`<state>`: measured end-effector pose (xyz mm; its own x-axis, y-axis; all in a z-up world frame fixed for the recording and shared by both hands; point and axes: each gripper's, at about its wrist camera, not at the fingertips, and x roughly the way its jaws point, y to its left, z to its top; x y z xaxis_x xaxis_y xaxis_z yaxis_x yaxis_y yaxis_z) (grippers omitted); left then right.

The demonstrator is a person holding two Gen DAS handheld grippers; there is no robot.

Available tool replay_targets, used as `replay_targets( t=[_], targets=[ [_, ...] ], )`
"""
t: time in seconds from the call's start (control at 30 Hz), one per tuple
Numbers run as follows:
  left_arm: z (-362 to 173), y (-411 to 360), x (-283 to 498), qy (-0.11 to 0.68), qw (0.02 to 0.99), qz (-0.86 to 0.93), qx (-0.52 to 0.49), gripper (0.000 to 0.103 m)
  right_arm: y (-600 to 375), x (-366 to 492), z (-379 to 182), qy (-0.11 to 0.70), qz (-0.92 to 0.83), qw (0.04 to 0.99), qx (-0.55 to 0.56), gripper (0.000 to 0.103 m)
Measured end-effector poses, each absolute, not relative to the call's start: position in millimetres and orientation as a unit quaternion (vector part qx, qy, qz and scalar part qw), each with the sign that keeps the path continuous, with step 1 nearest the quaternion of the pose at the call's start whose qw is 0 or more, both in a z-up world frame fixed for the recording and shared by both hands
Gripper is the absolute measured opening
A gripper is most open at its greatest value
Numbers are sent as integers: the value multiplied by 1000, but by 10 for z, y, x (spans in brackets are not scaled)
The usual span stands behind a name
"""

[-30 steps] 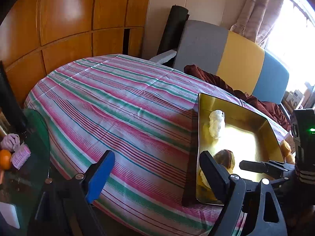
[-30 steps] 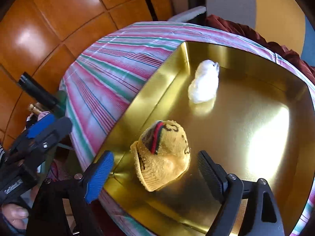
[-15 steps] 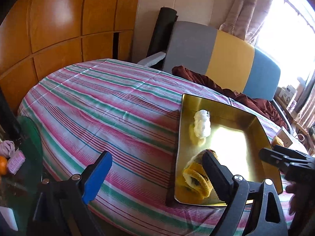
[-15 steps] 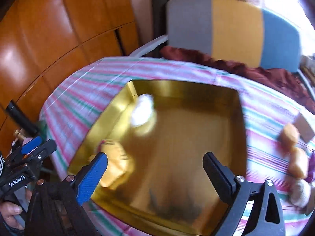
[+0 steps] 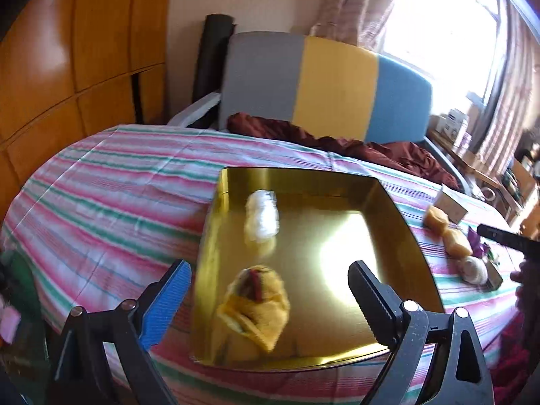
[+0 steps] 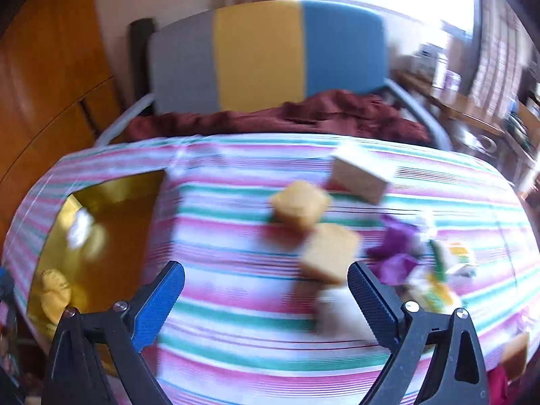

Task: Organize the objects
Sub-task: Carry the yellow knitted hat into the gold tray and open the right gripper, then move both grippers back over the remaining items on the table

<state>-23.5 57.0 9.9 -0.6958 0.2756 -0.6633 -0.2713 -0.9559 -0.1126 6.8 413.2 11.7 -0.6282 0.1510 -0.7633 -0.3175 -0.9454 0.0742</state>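
A gold tray (image 5: 388, 209) lies on the striped tablecloth (image 5: 111, 202) and holds a small yellow knitted hat (image 5: 258, 307) and a white fluffy piece (image 5: 261, 214). My left gripper (image 5: 270, 298) is open and empty, hovering over the tray's near end above the hat. My right gripper (image 6: 266, 298) is open and empty over the cloth right of the tray (image 6: 111, 182). Two yellow sponge-like blocks (image 6: 300, 204) (image 6: 329, 253), a small box (image 6: 362, 177), a purple item (image 6: 393, 249) and a whitish lump (image 6: 341, 314) lie ahead of it, blurred.
A grey, yellow and blue chair back (image 5: 320, 84) with a dark red cloth (image 5: 337, 141) stands behind the table. Wooden panels (image 5: 67, 60) are at the left. A cluttered desk (image 5: 489, 168) and a bright window are at the right.
Both grippers swung to the right. The right one left the tray and now faces the loose items on the cloth. The left one now looks over the tray. Both stayed open.
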Motion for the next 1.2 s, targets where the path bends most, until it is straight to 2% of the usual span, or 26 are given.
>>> replay_targets(
  t=[0.17, 0.33, 0.4, 0.73, 1.03, 1.2],
  targets=[
    [203, 1022, -214, 31, 202, 914, -349, 95, 4919, 341, 74, 154, 880, 232, -386, 99],
    [296, 1533, -166, 70, 257, 902, -340, 95, 5432, 633, -82, 250, 848, 299, -359, 99],
    [308, 1741, -158, 84, 275, 895, -342, 96, 5527, 682, -103, 279, 840, 305, -352, 99],
    [279, 2792, -208, 114, 354, 851, -371, 97, 5601, 799, -104, 312, 831, 310, -341, 99],
    [-55, 3687, -416, 156, 378, 814, -412, 89, 5705, 855, -126, 343, 827, 302, -329, 99],
    [-285, 4081, -492, 176, 389, 796, -428, 88, 5785, 922, -146, 366, 821, 303, -317, 99]
  ],
)
